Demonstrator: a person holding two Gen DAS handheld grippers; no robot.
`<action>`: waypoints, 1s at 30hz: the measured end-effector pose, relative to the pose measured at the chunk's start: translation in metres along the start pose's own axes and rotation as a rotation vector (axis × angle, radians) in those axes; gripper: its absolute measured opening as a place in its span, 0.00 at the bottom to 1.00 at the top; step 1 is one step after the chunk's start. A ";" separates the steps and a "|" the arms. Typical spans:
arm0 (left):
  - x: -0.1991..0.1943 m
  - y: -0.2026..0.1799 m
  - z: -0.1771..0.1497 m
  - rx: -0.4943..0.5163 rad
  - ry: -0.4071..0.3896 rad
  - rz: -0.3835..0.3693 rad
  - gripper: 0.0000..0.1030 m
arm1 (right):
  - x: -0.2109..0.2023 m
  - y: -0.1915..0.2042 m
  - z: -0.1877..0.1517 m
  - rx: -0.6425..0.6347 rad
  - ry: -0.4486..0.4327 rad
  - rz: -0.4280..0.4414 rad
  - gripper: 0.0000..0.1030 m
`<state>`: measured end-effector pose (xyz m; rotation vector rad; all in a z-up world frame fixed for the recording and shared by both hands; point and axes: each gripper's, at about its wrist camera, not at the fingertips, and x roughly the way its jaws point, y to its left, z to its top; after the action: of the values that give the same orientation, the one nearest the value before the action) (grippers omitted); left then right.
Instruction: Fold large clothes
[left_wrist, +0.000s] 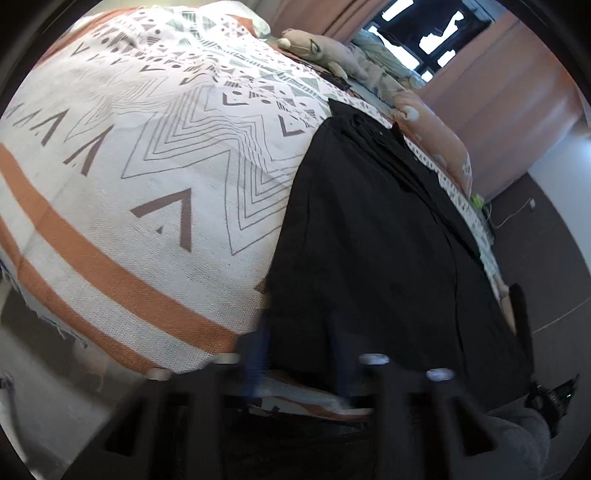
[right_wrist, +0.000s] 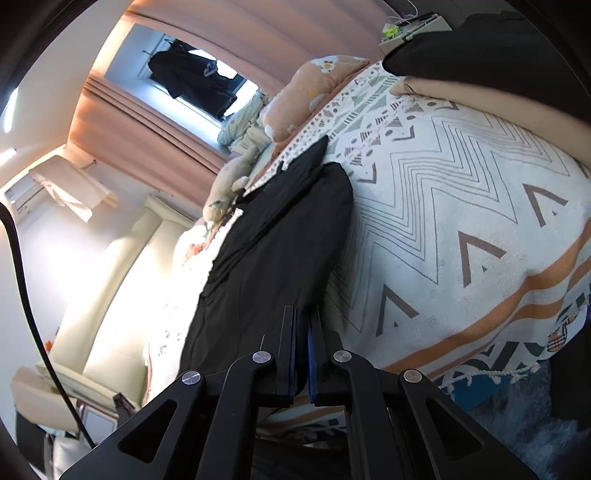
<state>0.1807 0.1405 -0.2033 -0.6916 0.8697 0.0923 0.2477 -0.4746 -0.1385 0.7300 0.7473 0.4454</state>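
one black garment (left_wrist: 369, 240), one patterned bedspread (left_wrist: 147, 184), two plush toys (left_wrist: 325, 48)

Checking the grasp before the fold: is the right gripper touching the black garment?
Touching. In the right wrist view the right gripper is shut on the near edge of the black garment.

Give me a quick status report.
Right gripper shut on black cloth garment. Left gripper blurred at its hem. Nothing blocking on patterned bedspread.
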 end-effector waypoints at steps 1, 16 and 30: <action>0.000 0.002 0.000 -0.021 -0.006 -0.016 0.11 | -0.003 0.002 0.000 0.003 -0.009 0.007 0.06; -0.114 -0.029 0.003 -0.042 -0.262 -0.236 0.05 | -0.060 0.042 -0.005 -0.039 -0.106 0.071 0.06; -0.249 -0.058 -0.009 -0.028 -0.442 -0.374 0.04 | -0.152 0.098 -0.009 -0.093 -0.252 0.215 0.06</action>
<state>0.0314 0.1390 0.0042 -0.8109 0.3086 -0.0764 0.1299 -0.4958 -0.0032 0.7657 0.4109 0.5673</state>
